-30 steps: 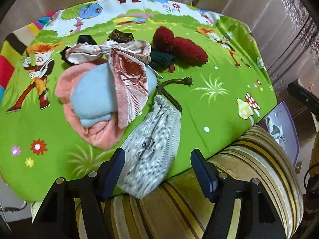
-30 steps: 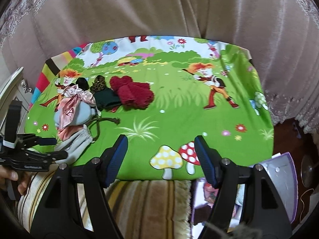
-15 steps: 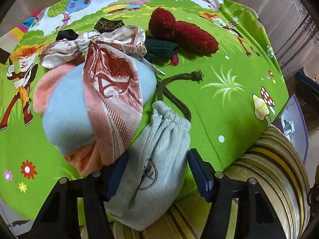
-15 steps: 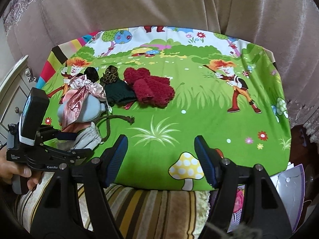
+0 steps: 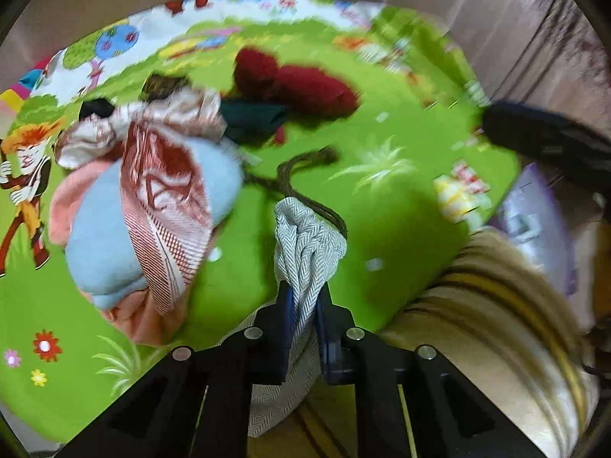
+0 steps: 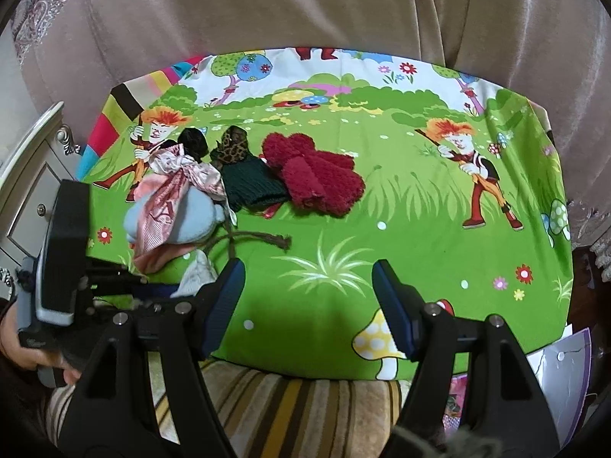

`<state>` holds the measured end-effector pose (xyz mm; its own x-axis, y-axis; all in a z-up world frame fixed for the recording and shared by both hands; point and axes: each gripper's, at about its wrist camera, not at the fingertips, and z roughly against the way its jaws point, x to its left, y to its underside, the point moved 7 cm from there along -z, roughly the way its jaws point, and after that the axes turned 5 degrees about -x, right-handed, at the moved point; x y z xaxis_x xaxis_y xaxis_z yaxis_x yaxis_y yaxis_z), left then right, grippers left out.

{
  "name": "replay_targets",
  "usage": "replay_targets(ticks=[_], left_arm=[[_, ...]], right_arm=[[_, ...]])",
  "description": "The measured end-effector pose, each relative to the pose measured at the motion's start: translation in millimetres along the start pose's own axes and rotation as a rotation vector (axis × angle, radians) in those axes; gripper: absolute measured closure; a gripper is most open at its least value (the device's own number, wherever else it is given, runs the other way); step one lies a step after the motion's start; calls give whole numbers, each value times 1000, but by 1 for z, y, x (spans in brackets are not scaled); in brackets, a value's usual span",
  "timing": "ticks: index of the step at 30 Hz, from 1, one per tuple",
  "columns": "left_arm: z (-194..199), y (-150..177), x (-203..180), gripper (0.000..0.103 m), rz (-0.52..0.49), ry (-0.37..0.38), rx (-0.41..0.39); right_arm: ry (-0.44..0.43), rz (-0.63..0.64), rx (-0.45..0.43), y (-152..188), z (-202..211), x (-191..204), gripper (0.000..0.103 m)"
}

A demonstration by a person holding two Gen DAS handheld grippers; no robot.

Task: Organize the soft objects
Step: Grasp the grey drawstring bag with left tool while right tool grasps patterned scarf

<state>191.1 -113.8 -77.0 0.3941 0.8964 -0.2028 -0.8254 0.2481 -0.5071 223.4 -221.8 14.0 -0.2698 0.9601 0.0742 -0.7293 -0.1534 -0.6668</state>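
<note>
- Grey herringbone cloth of a drawstring pouch is bunched between the blue pads of the left tongs, which have just been closing and now pinch its gathered neck tight.
- The pouch sits at the near edge of the bench, which is covered by a bright green cartoon-print cloth; its lower part hangs over a striped beige and brown blanket.
- A brown cord runs from the pouch mouth across the green cloth, ending in a frayed knot.
- Just left of the pouch lies a bundle: a pale blue fleece piece on a pink one, with a red-and-white patterned scarf draped over them.
- Farther back are a dark green knit item, a fuzzy dark red knit item touching it, and a small leopard-print piece.
- The right tongs hover over the near part of the cloth with jaws wide apart and nothing between them.
- A hand grips the left tool's handle at the left edge of the right wrist view.
</note>
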Motion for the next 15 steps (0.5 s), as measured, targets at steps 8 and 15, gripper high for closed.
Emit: replay_targets(ticks=[8,15], left_arm=[[64,-13,21,91,158,19,-266],[103,-19,70,91,306,-98,-444]], right_arm=[[0,21,-37,-29,0,13,31],[-55,73,-23,-44,-27,44,31]])
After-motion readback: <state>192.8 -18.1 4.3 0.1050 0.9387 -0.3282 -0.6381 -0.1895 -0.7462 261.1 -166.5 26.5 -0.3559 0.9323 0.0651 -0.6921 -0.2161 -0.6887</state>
